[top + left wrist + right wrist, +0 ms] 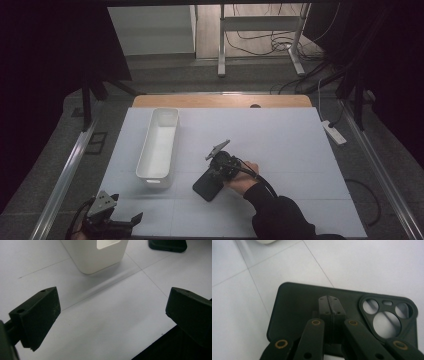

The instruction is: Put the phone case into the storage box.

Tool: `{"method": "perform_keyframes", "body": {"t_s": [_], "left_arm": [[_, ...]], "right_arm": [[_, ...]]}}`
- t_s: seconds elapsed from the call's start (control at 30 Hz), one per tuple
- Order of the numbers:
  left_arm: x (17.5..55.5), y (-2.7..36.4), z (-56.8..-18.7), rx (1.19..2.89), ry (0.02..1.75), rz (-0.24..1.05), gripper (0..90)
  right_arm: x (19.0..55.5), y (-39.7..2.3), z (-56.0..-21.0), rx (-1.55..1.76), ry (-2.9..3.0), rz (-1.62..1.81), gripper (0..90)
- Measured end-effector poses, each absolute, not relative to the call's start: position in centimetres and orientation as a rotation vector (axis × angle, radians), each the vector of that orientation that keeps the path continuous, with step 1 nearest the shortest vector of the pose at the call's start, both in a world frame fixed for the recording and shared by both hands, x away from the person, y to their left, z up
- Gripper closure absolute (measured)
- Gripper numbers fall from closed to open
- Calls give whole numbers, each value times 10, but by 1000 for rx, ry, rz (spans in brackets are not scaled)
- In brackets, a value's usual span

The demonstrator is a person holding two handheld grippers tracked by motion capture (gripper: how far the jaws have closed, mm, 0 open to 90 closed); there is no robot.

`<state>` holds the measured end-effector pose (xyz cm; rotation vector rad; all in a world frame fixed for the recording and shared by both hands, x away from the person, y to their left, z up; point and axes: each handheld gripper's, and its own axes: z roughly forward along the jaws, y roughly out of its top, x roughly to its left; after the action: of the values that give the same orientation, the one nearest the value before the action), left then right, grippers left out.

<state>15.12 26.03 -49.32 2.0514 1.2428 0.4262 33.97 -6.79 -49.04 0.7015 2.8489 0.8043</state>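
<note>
A black phone case lies flat on the white table surface, camera cut-outs showing in the right gripper view. My right gripper points down onto the case's middle; its jaws are pressed together with nothing visible between them. A hand holds it from the right. My left gripper rests at the table's near left corner with its jaws wide apart over bare surface. The case's end shows far off in the left gripper view.
A long white bin stands empty left of the case, running front to back. A wooden table edge lies at the far side. A white power strip sits off the table's right.
</note>
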Motion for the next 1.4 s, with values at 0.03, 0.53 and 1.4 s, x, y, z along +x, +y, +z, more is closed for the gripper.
{"method": "perform_keyframes", "body": {"t_s": [0.03,0.53,1.4], "left_arm": [[151,260,-493,2051,1243,426,5],[151,260,-493,2050,1242,426,5],[151,260,-493,2051,1235,428,5]], "right_arm": [[341,-67,-491,707,2852,814,900],[348,-44,-493,703,2877,894,900],[343,-17,-511,636,2873,859,900]]}}
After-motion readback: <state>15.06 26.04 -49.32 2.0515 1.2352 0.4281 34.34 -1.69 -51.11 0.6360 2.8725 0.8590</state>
